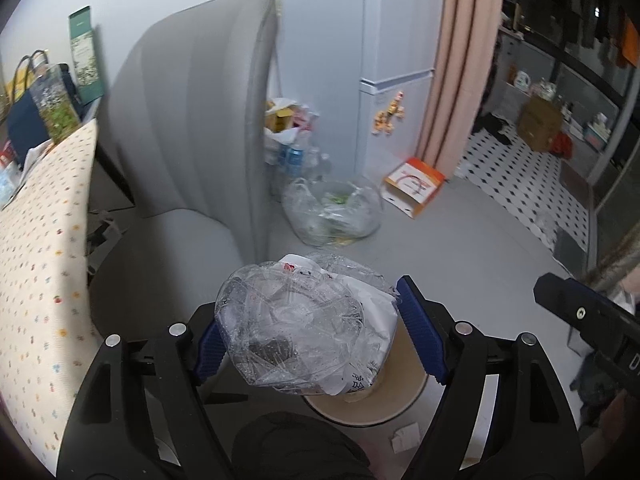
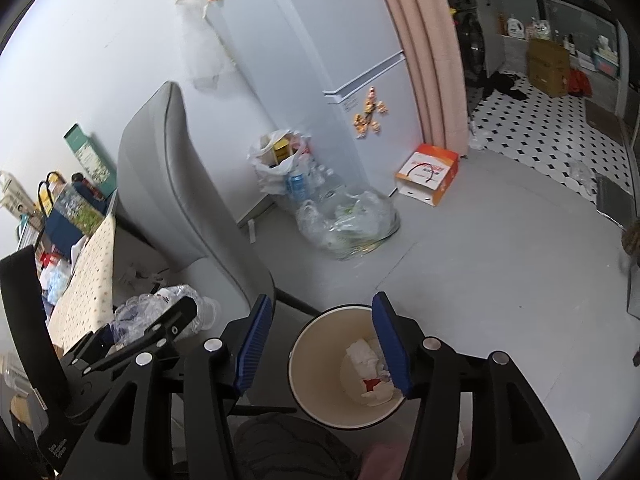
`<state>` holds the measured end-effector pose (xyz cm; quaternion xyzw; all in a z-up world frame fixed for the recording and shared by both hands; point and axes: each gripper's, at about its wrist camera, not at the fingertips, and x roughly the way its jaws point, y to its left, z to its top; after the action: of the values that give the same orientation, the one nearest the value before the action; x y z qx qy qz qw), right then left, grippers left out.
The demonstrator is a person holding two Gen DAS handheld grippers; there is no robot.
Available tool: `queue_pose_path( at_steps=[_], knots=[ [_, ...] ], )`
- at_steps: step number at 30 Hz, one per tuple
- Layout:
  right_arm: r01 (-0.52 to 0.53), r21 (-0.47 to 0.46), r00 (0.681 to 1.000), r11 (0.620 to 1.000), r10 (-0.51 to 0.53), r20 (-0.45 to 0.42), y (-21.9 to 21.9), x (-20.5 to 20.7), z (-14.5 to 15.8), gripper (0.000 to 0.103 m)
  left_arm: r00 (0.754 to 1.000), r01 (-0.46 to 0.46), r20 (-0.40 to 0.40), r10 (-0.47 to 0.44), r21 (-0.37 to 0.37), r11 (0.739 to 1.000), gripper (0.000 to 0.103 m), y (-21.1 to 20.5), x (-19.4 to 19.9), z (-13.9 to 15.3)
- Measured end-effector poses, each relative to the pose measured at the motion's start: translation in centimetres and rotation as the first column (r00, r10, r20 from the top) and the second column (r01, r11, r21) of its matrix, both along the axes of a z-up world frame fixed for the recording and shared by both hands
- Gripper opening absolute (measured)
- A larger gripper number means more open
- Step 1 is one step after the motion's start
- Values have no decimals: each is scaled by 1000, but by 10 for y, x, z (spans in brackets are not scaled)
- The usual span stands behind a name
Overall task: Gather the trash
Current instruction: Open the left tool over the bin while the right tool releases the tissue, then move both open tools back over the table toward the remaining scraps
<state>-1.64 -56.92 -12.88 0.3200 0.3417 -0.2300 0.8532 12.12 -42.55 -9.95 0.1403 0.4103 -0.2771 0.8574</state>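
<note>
Left wrist view: left claw (image 1: pixel 308 332) is clamped on a wad of crumpled clear plastic (image 1: pixel 296 324) w/ white paper in it, blue pads pressing both sides. Right below and just past the claw sits the cream trash bin (image 1: pixel 400 400), its mouth partly hidden by the wad; a small paper scrap (image 1: pixel 404 438) lies on the floor beside the bin, nearer the camera. Ahead of the claw, a grey chair (image 1: pixel 192 120) to the left, a clear bag of trash (image 1: pixel 332 212) on the floor straight on, an orange box (image 1: pixel 414 186) further right by the fridge (image 1: pixel 392 60) and pink curtain (image 1: pixel 460 60). Far left, a surface w/ dotted cloth (image 1: pixel 36 260). Right wrist view: right claw (image 2: pixel 320 348) is spread wide w/ nothing between its pads, hovering over the bin (image 2: pixel 312 368), which holds white tissue and a red scrap at the bottom. Left of this claw, the left claw (image 2: pixel 160 320) w/ its plastic wad (image 2: pixel 140 308) shows next to the chair (image 2: pixel 168 184). Beyond, the clear bag (image 2: pixel 352 224), a white bag w/ bottles (image 2: pixel 280 164) against the wall, and the orange box (image 2: pixel 428 172).
</note>
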Motion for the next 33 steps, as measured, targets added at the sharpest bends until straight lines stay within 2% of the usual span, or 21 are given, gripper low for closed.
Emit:
queue_pose_path(
  at_steps=[1,3,14,18,25,28,33],
  knots=[
    [5,0,1000,1000,-5,1,-1,-2,0,53,1000,1,-9,-1,-7,1000,87,0,0,0],
    [9,2,1000,1000,-9,3,-2,-4,0,53,1000,-3,-10,3,-23,1000,93,1,1,2],
    [-40,-10,999,999,40,14,19,7,8,54,998,-61,6,62,-56,997,95,30,3,19],
    [-66,-29,998,997,67,12,34,15,15,61,995,-93,27,95,-77,993,95,53,4,32],
    [-124,-110,991,986,128,31,78,28,43,87,981,-179,50,186,-123,976,97,103,7,51],
    [-145,-136,987,980,152,42,98,31,55,94,974,-208,62,218,-145,967,97,126,6,60],
    [-181,-159,980,971,191,52,123,37,70,95,958,-260,72,276,-183,948,97,167,3,70]
  ],
)
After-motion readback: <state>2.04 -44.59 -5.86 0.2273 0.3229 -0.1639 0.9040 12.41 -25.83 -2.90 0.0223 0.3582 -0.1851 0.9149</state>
